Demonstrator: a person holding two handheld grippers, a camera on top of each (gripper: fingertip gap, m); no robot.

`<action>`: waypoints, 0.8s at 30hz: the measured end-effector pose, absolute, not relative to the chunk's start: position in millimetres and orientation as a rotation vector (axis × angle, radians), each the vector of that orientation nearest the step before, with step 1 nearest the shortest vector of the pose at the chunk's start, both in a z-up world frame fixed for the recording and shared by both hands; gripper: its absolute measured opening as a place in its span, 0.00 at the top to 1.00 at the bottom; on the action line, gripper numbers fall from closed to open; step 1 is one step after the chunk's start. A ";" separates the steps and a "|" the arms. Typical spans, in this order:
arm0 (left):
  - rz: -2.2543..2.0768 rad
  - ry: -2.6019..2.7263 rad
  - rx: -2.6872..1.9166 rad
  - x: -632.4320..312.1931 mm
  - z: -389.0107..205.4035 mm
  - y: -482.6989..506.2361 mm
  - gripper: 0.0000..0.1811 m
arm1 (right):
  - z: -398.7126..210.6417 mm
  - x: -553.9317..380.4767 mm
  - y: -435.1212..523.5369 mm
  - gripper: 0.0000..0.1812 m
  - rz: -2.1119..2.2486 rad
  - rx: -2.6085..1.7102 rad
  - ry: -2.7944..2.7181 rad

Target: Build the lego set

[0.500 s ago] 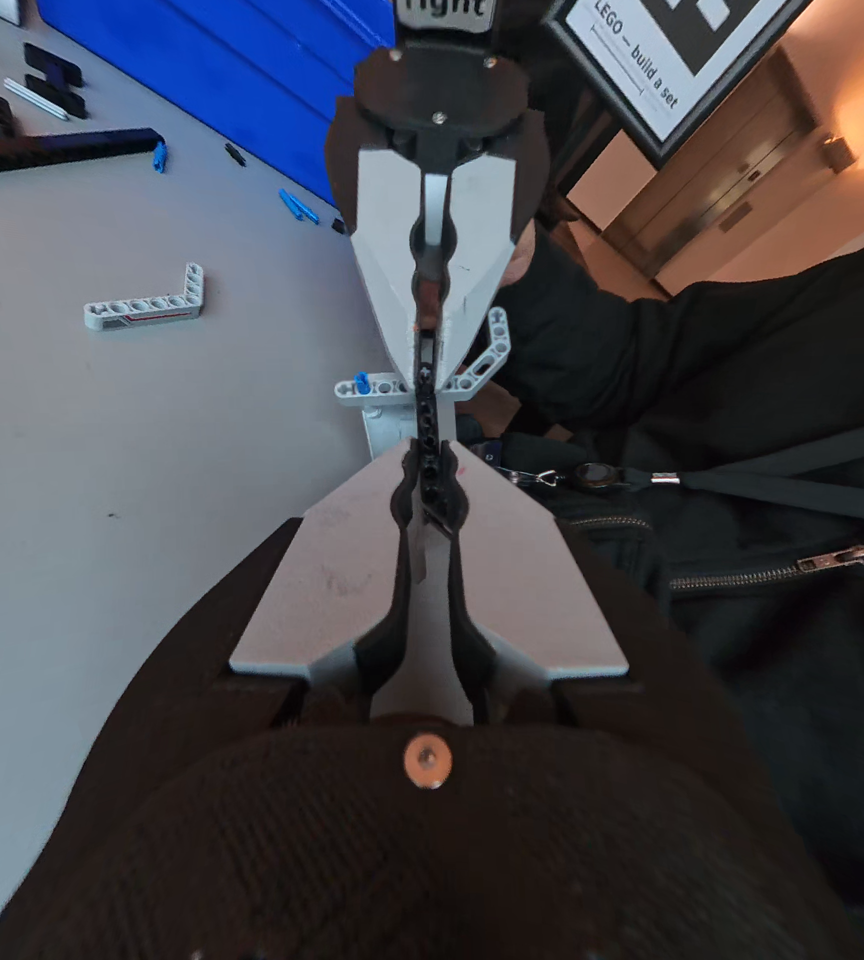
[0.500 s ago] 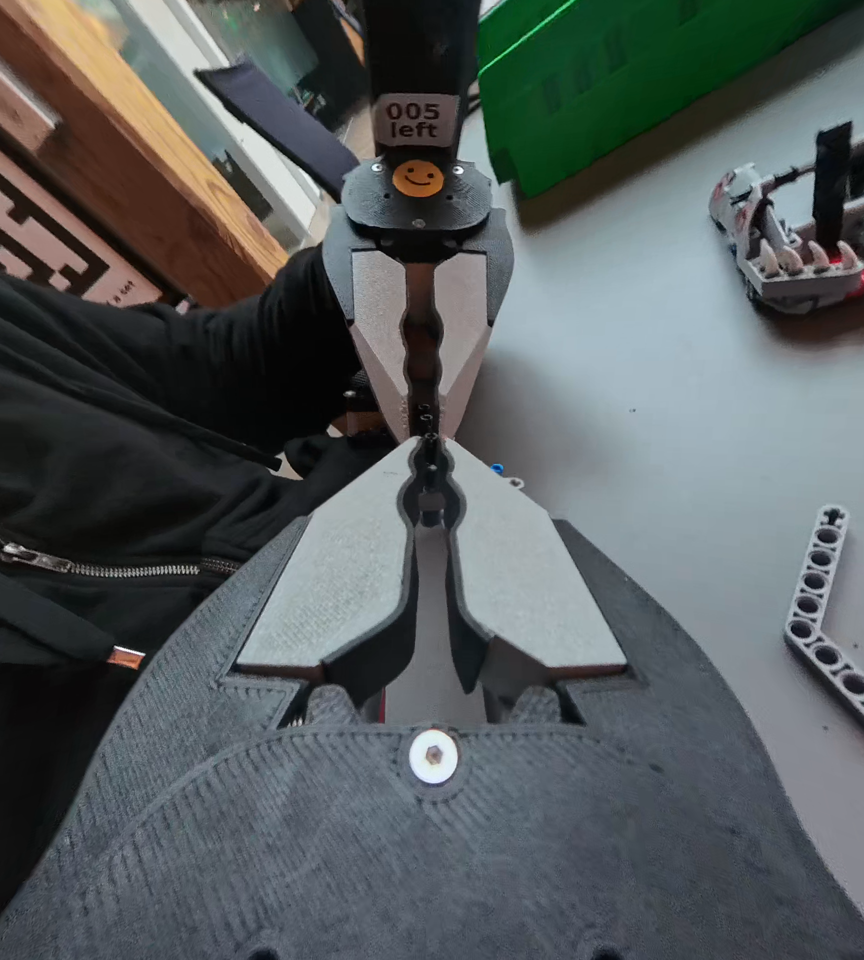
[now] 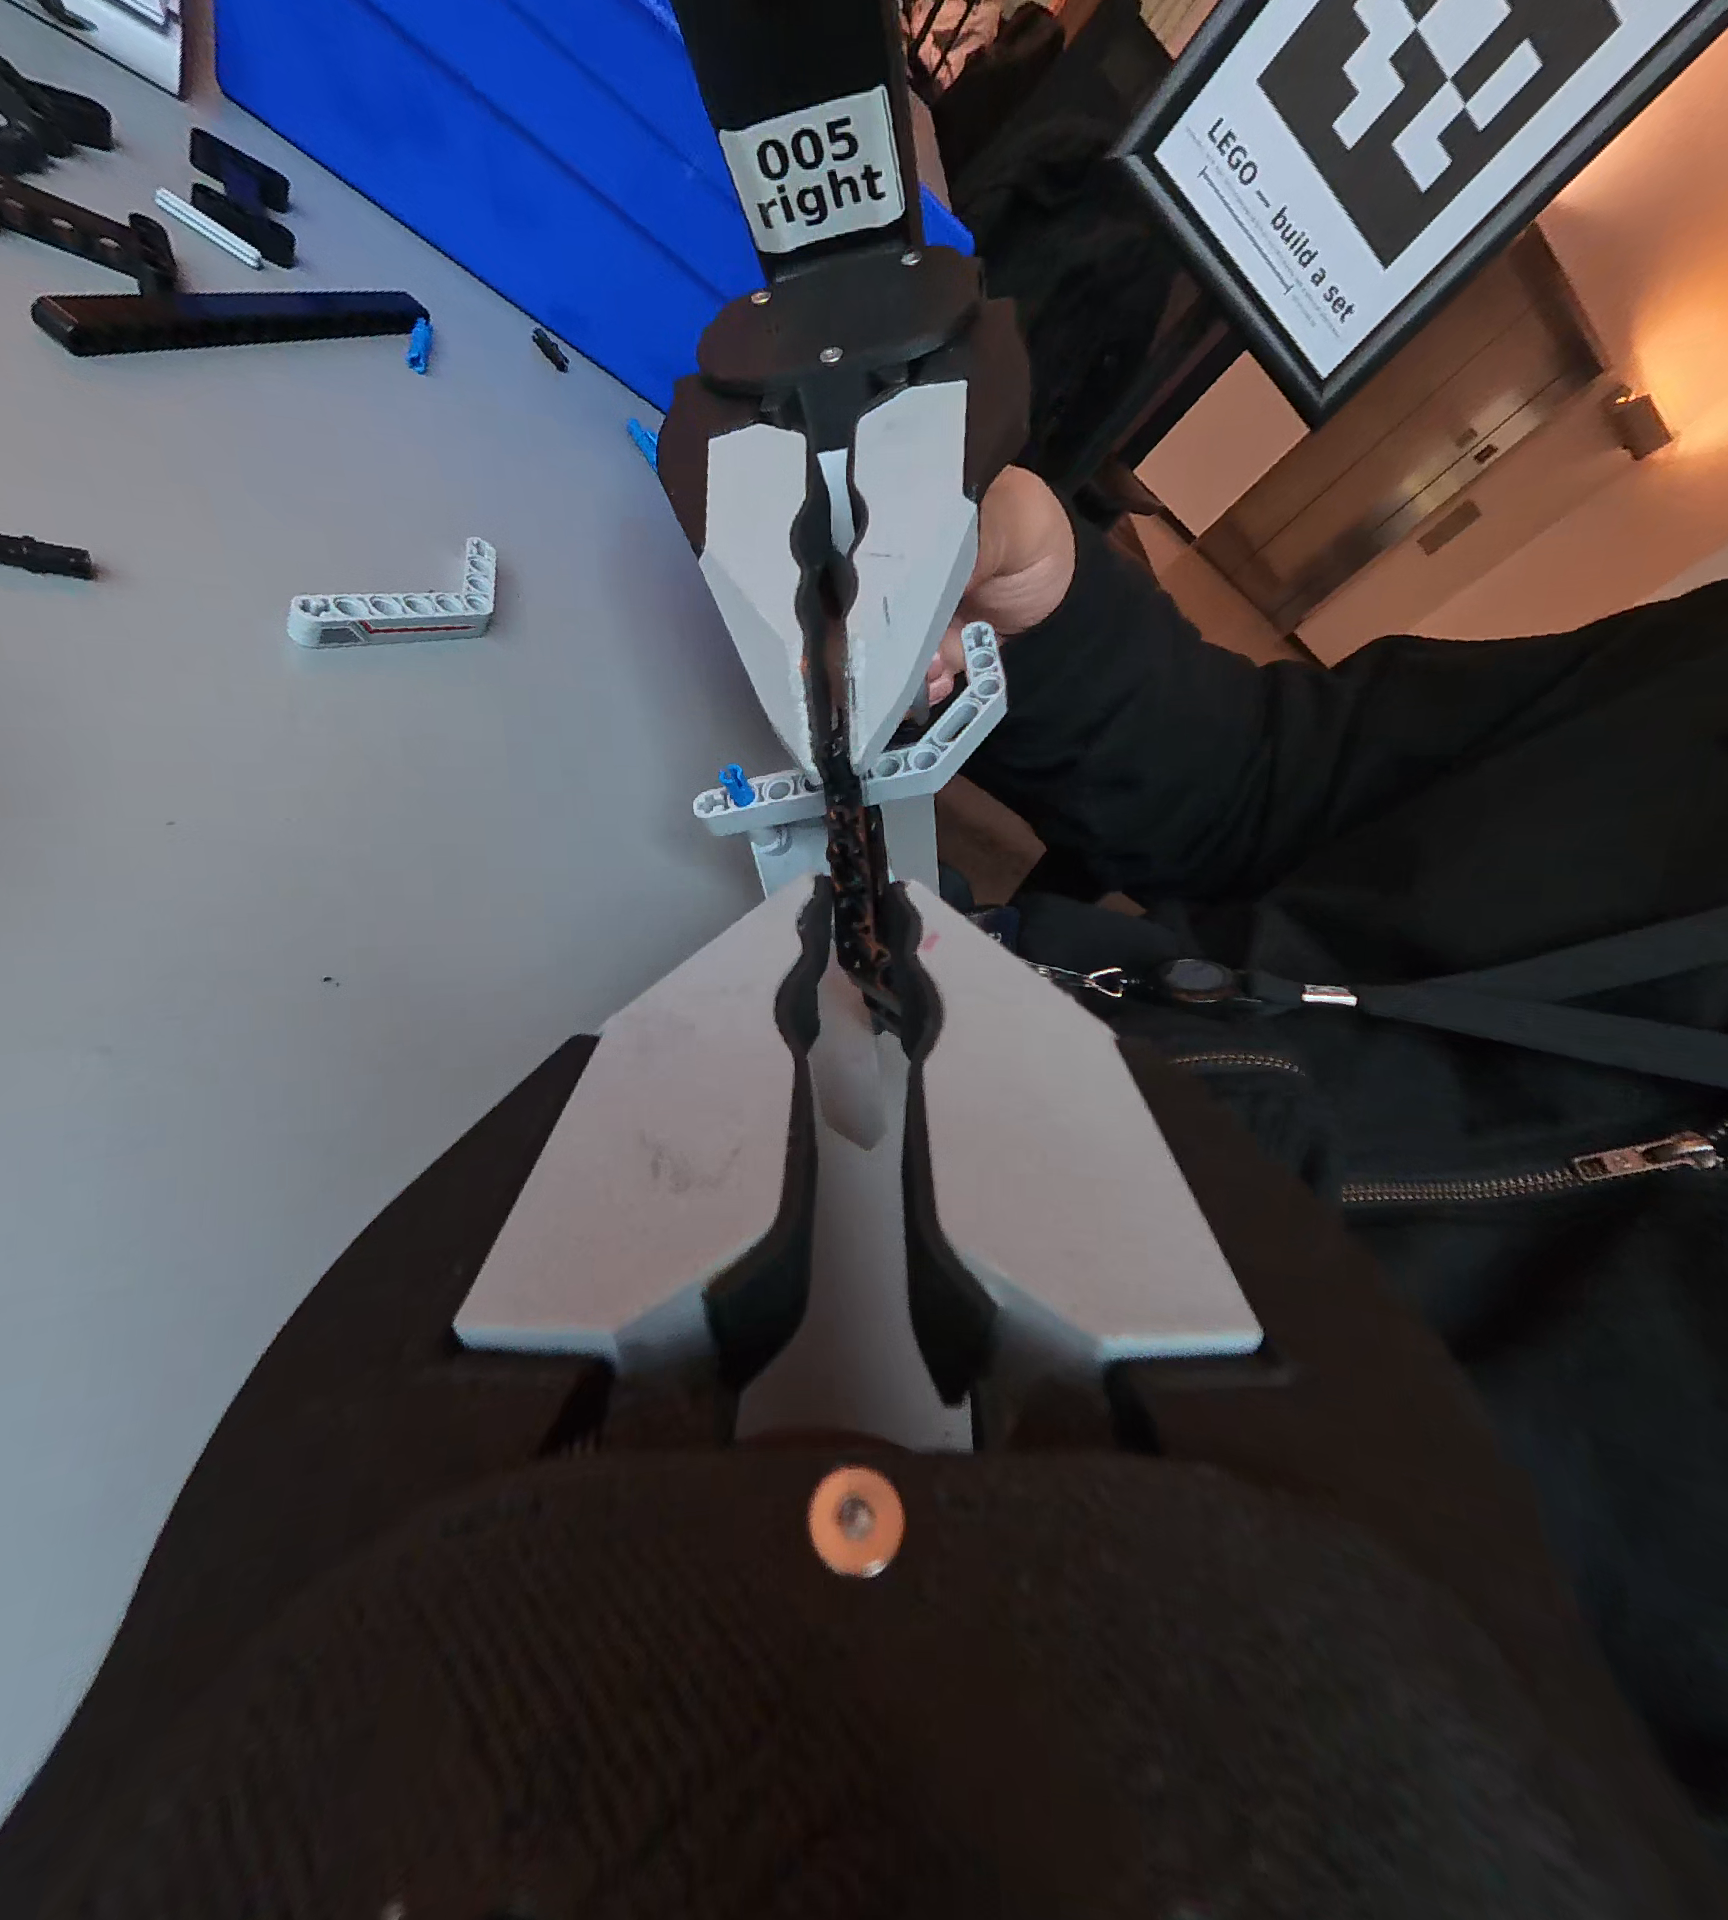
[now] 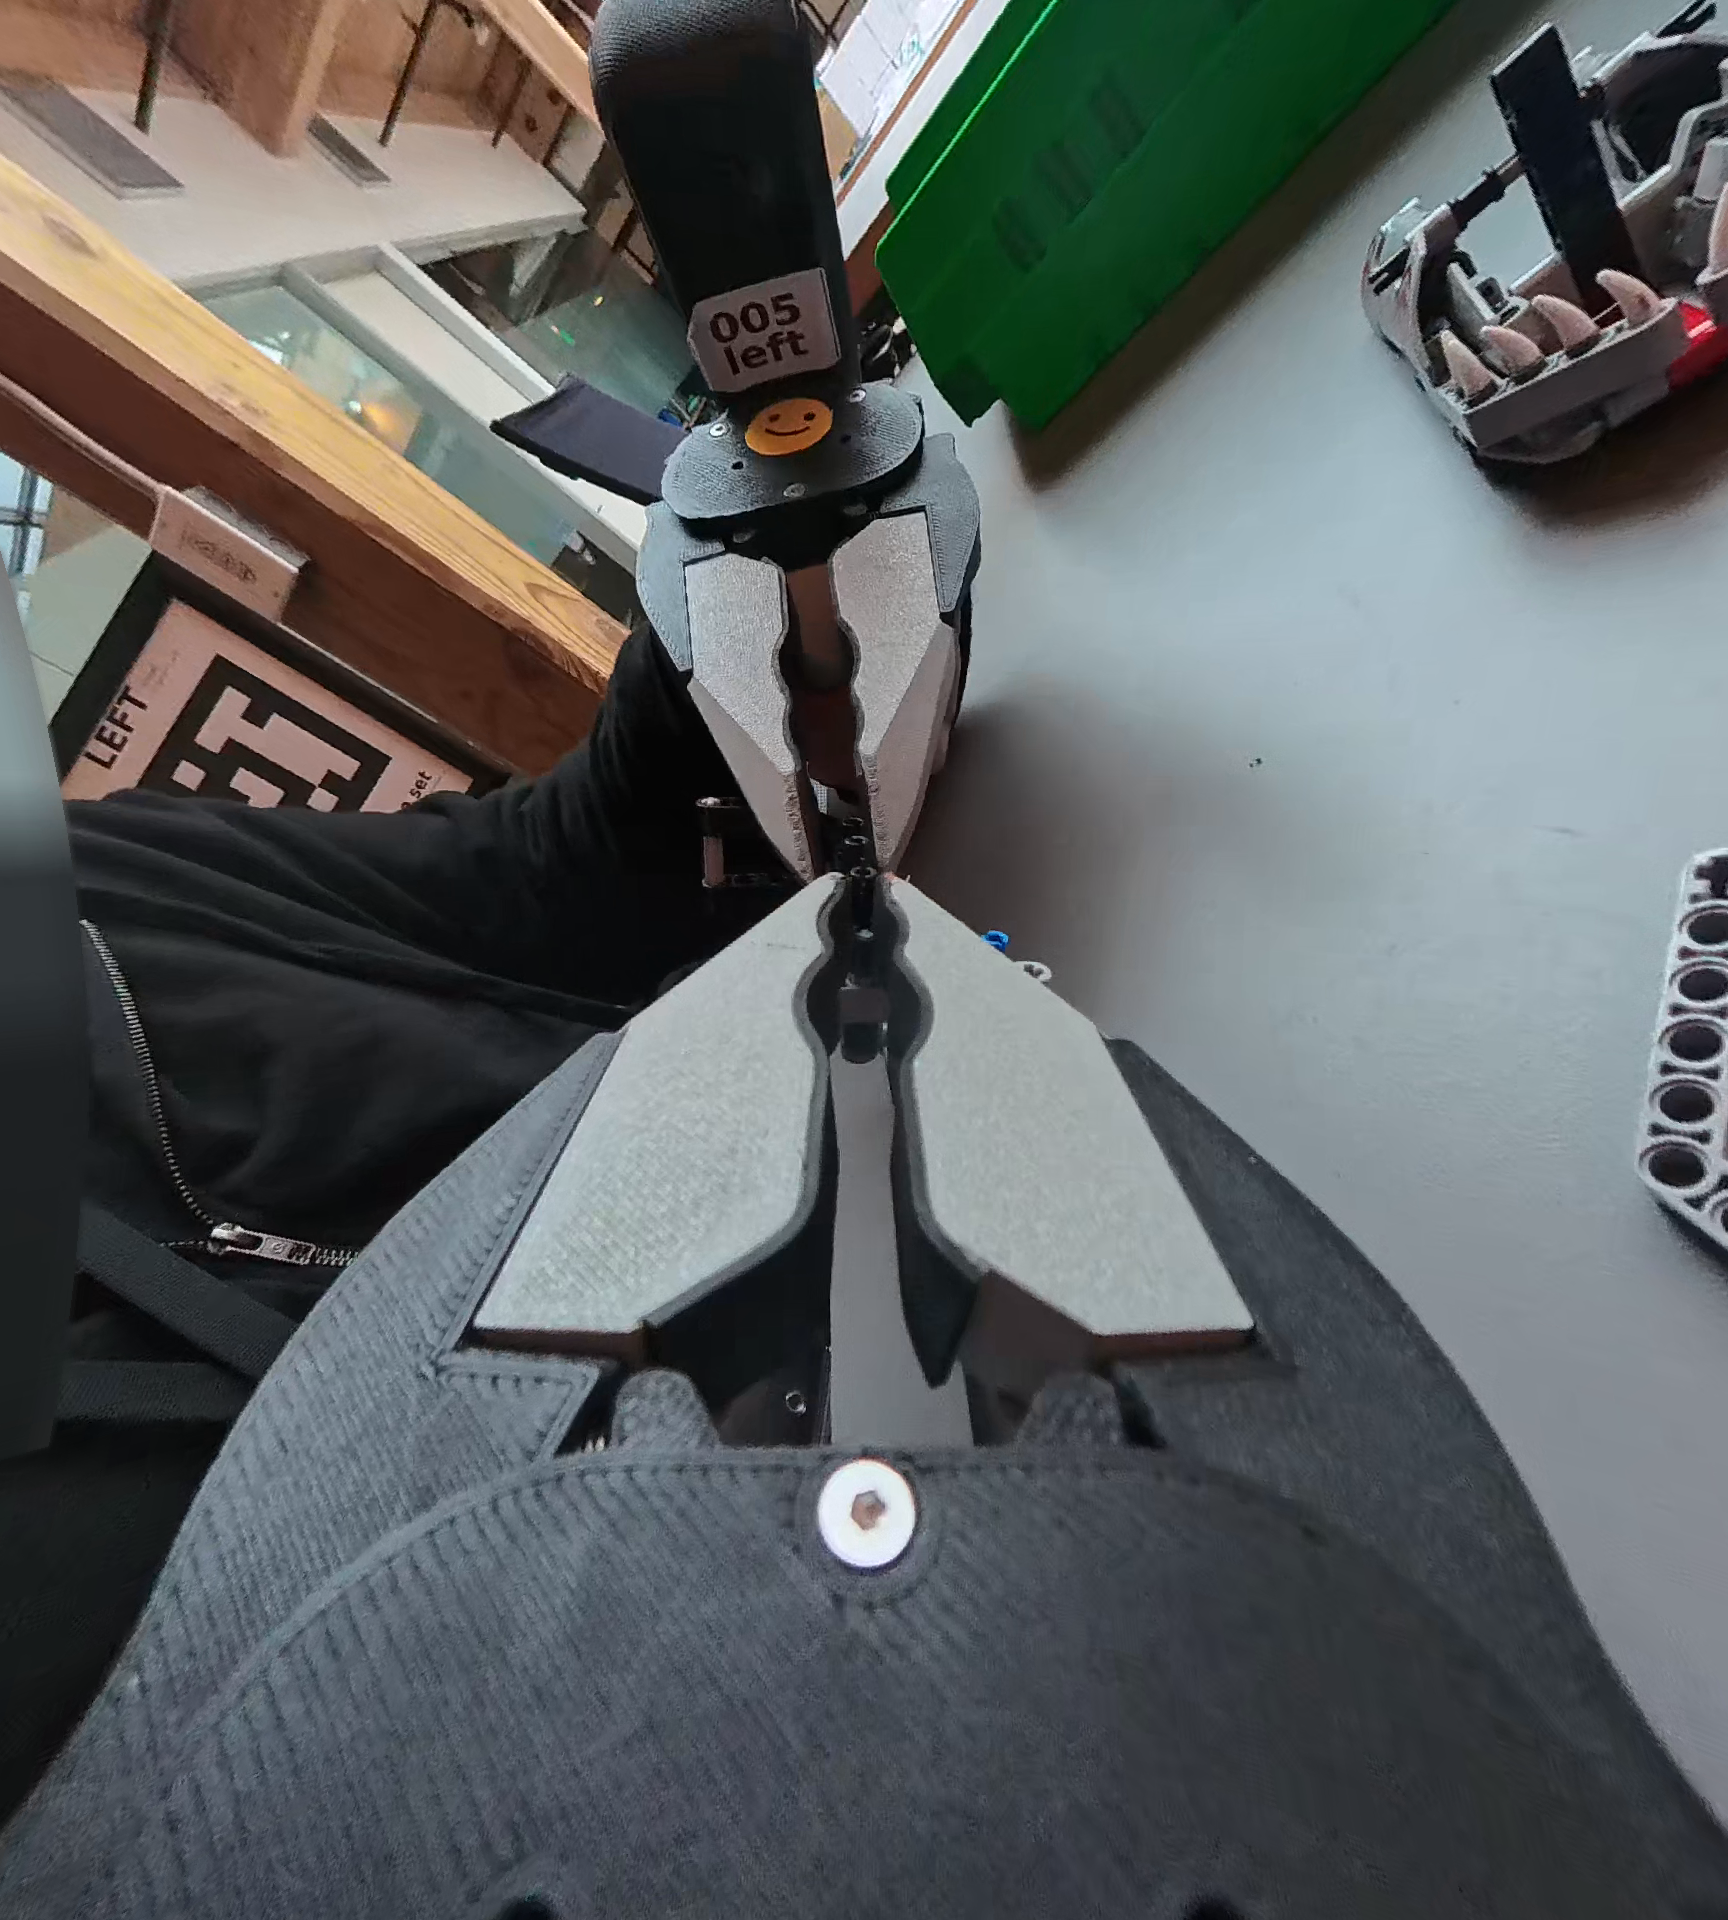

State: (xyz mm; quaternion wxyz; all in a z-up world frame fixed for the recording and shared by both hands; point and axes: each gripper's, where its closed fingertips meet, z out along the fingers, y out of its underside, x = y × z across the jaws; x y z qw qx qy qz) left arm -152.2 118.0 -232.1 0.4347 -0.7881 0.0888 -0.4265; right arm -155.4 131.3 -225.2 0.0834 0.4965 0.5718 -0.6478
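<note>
While both grippers face each other tip to tip, the left gripper [image 3: 855, 904] and right gripper [image 4: 855, 899] each have their matte grey wedge fingers clamped on the same black studded beam [image 3: 852, 831], held above the table [image 3: 216, 935]. A pale grey holed frame [image 3: 901, 764] with a blue pin crosses it. Compared with before, the right one sits tilted and farther back.

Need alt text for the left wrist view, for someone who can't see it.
The left gripper and the right gripper, tip to tip, both clamp one black holed beam above a grey table. Behind them stands a grey bent beam; loose grey and black pieces lie farther left.
</note>
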 end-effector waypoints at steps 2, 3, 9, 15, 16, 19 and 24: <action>-1.064 0.223 -1.960 -151.9 -231.9 117.9 0.96 | -225.1 -155.5 131.2 1.00 -1.934 1.483 1.705; -1.065 0.222 -1.962 -151.9 -232.1 118.1 0.96 | -225.1 -155.5 131.2 1.00 -1.936 1.482 1.703; -1.033 0.225 -1.964 -152.0 -232.9 120.2 0.97 | -224.4 -155.9 131.8 1.00 -1.951 1.473 1.685; -1.017 0.232 -1.969 -152.2 -233.6 119.5 0.97 | -223.7 -155.0 130.8 1.00 -1.954 1.457 1.712; -1.012 0.239 -1.972 -151.6 -233.7 119.2 0.97 | -223.4 -154.3 130.3 1.00 -1.953 1.448 1.743; -0.998 0.254 -1.968 -150.7 -233.0 119.0 0.97 | -222.0 -152.3 129.5 1.00 -1.942 1.434 1.848; -0.958 0.278 -1.978 -150.2 -234.6 119.9 0.97 | -224.5 -150.5 130.0 1.00 -1.919 1.416 2.066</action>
